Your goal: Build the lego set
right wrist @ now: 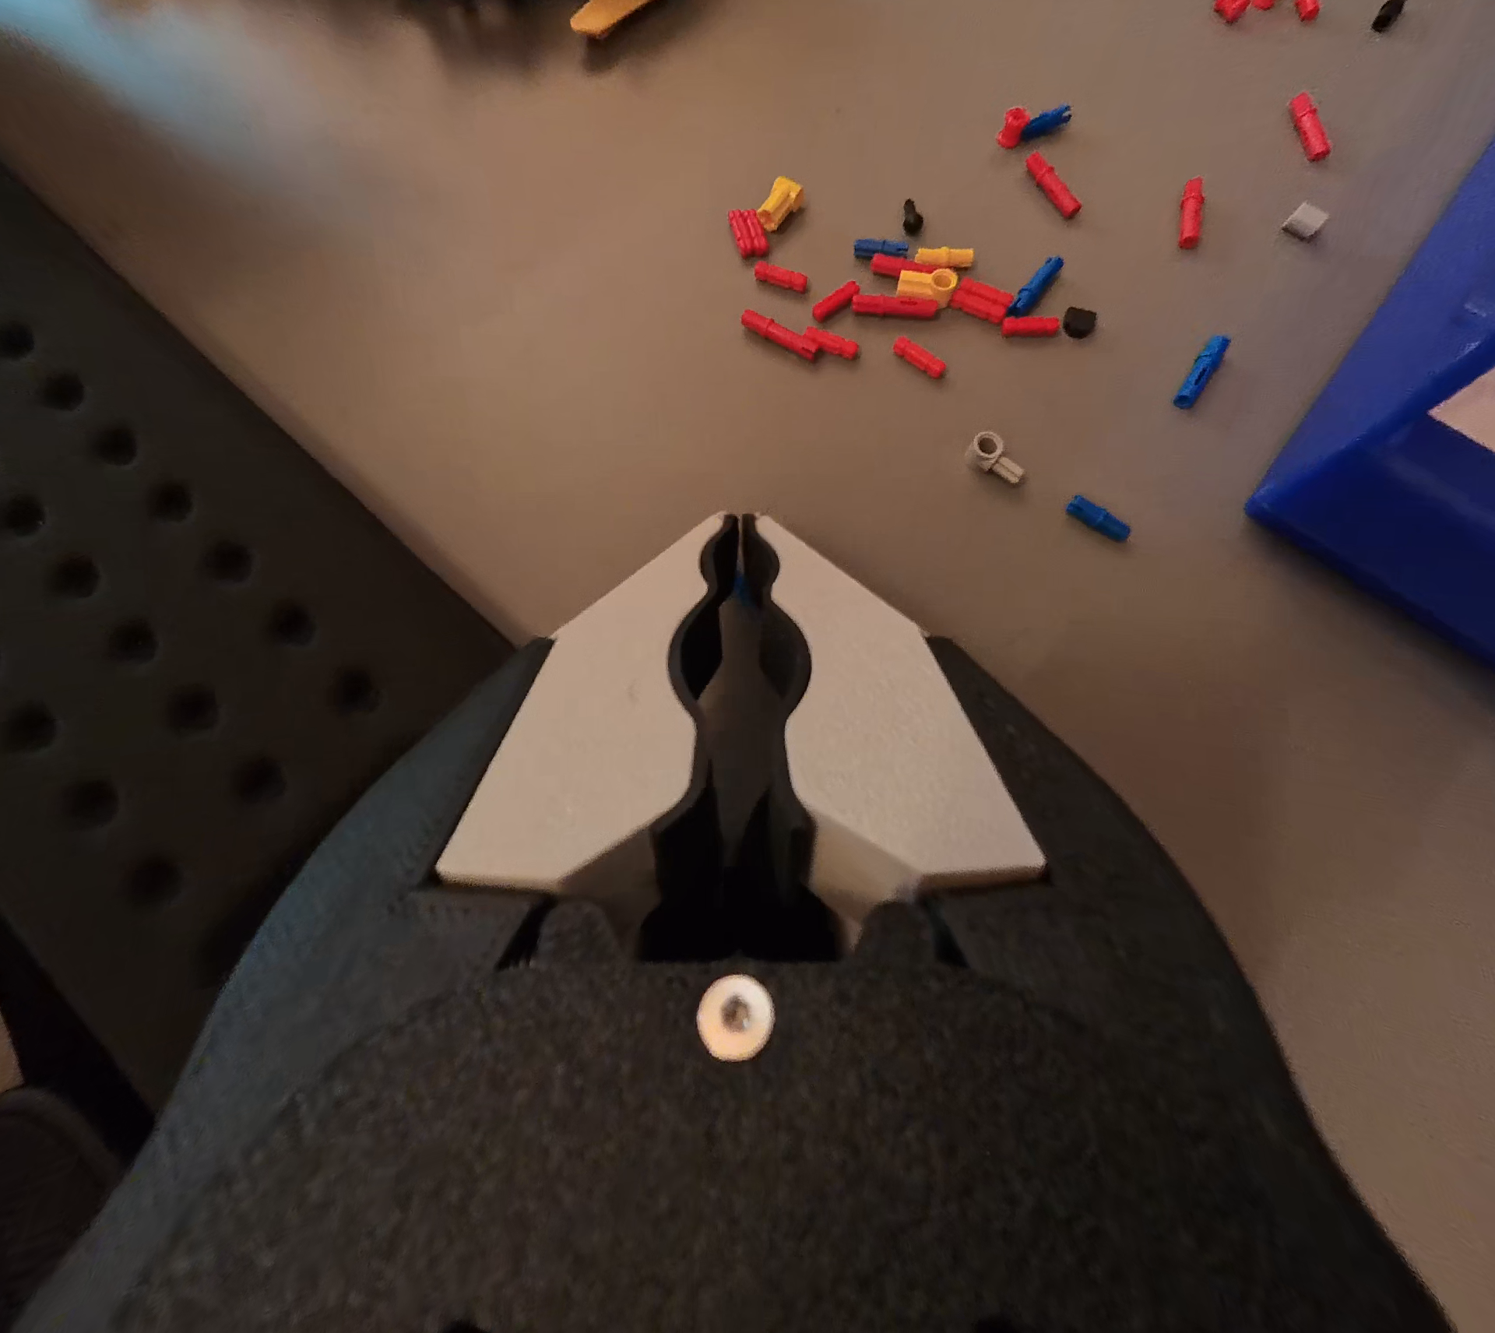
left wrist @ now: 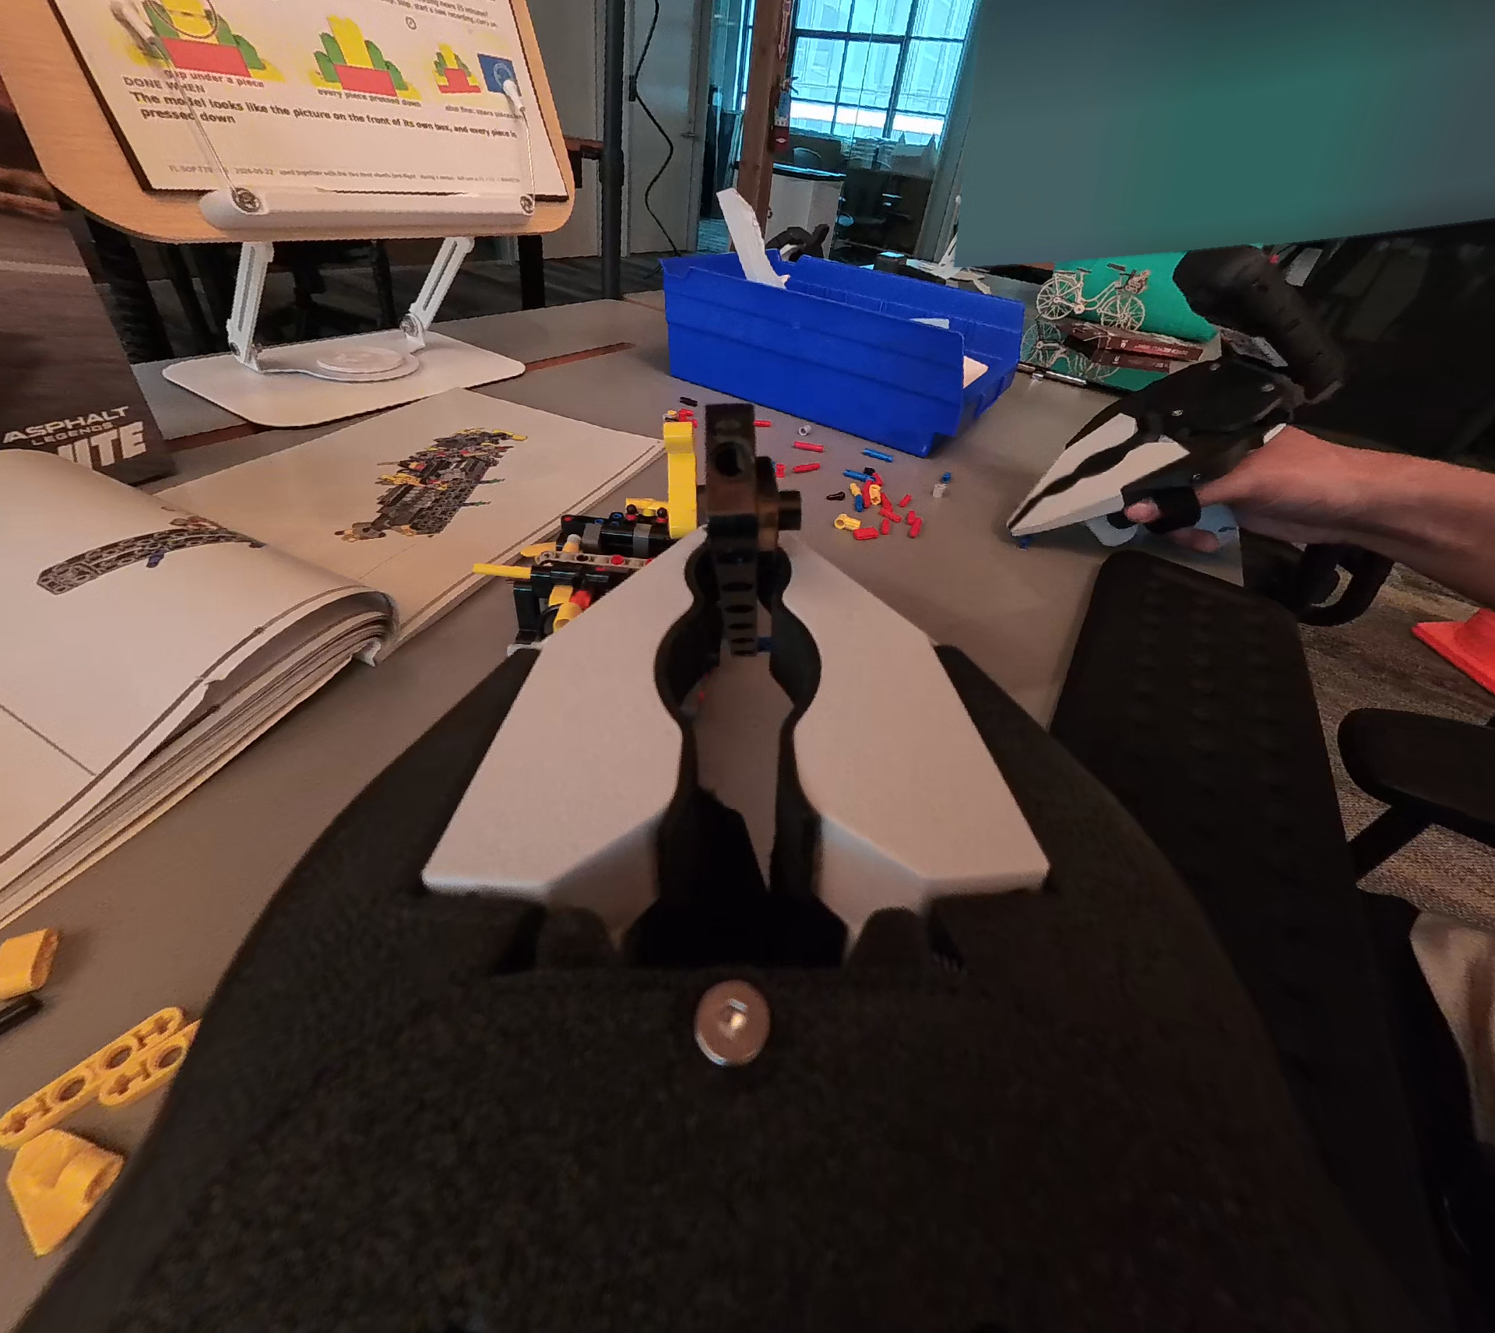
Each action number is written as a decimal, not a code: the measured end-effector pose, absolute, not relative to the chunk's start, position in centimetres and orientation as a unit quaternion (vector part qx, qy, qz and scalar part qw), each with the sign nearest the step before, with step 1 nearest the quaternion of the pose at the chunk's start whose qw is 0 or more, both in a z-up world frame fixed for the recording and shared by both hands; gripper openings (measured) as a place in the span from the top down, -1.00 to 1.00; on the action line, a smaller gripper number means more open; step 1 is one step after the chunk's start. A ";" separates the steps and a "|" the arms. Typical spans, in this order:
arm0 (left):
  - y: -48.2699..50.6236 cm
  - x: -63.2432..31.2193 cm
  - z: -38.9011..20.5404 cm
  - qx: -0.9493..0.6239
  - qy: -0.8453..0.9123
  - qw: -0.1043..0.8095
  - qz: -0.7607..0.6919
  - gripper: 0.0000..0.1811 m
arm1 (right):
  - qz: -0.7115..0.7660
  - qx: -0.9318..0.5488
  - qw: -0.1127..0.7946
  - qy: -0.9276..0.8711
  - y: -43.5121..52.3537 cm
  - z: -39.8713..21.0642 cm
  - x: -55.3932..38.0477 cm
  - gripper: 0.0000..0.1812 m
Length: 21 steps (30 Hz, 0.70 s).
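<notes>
Clearly the left gripper clamps a stiff, light black pierced beam assembly mid-length, while the right gripper pinches a tiny, slip-prone blue pin.

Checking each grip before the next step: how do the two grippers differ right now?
The left gripper clamps a black beam assembly that sticks up past its fingertips; the right gripper pinches only a small blue piece, mostly hidden. The left is raised above the table; the right tips down close to it. Both are shut.
</notes>
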<state>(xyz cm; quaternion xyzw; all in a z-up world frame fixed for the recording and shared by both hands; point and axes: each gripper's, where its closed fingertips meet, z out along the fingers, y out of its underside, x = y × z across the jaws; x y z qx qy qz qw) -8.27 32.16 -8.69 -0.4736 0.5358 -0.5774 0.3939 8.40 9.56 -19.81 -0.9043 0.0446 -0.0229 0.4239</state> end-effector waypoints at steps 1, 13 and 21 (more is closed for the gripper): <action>32.1 -8.3 -8.7 -0.474 0.536 0.394 -0.578 0.91 | -0.028 -0.906 0.421 0.042 9.5 -19.8 8.4 0.99; 31.6 -8.2 -8.9 -0.469 0.543 0.380 -0.584 0.90 | 0.056 -0.910 0.410 -0.022 6.1 -19.0 9.5 0.76; 31.4 -8.1 -9.1 -0.468 0.549 0.379 -0.579 0.90 | 0.129 -0.917 0.356 -0.129 7.2 -20.4 9.3 0.79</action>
